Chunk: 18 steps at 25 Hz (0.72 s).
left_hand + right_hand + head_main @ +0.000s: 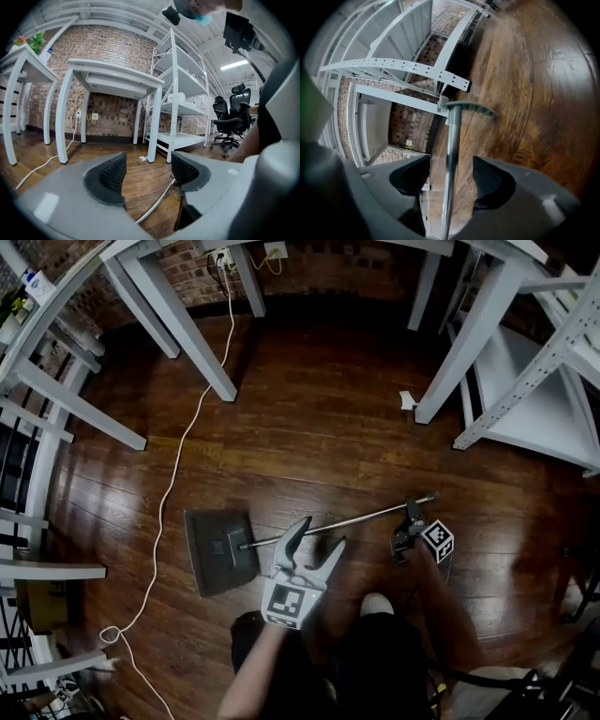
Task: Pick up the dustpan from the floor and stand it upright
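Fingers [410, 176] apart — grey dustpan [220, 551], chrome handle [356, 517]

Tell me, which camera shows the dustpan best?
The head view: the whole dustpan is visible, dark pan and metal handle. The left gripper view shows only a stretch of handle; the right gripper view shows the handle and its end grip, no pan.

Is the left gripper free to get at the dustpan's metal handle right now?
Likely yes: the left gripper hovers with fingers open right over the handle, beside the dustpan, with nothing in between.
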Motion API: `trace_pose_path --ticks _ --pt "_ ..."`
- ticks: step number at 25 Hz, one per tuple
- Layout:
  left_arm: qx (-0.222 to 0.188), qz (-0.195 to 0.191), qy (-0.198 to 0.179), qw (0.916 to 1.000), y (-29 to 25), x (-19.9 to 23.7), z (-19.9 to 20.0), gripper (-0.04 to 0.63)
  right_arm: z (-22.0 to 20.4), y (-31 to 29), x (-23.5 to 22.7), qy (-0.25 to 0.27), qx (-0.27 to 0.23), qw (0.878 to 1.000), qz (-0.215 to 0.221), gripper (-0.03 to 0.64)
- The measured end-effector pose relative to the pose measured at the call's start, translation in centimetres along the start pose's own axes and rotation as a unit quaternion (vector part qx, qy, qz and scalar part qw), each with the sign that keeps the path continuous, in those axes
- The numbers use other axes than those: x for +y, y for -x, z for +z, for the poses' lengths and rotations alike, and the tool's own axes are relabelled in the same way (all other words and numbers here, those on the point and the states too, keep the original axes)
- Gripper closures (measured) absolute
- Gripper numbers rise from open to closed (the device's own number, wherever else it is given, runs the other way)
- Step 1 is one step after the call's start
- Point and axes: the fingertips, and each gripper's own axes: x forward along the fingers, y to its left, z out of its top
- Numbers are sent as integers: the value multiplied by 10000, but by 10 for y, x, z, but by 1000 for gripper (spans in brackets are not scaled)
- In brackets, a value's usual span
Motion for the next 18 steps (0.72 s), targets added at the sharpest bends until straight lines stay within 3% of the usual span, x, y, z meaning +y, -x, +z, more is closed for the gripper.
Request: trace_pose_path --ticks 3,8,13,18 --pt "-55 16 92 9999 -1 2 3 278 -1 -10 9 8 -74 9999 -81 350" --pt "-168 -75 139 9997 -4 -3 10 290 1 -16 36 448 188 9988 -85 528" --pt "-252 -89 170 9995 -2 -13 18 291 7 -11 98 598 398 9960 522 538" --pt "-465 -91 157 9988 2 -24 36 298 55 -4 193 1532 145 9810 1177 538"
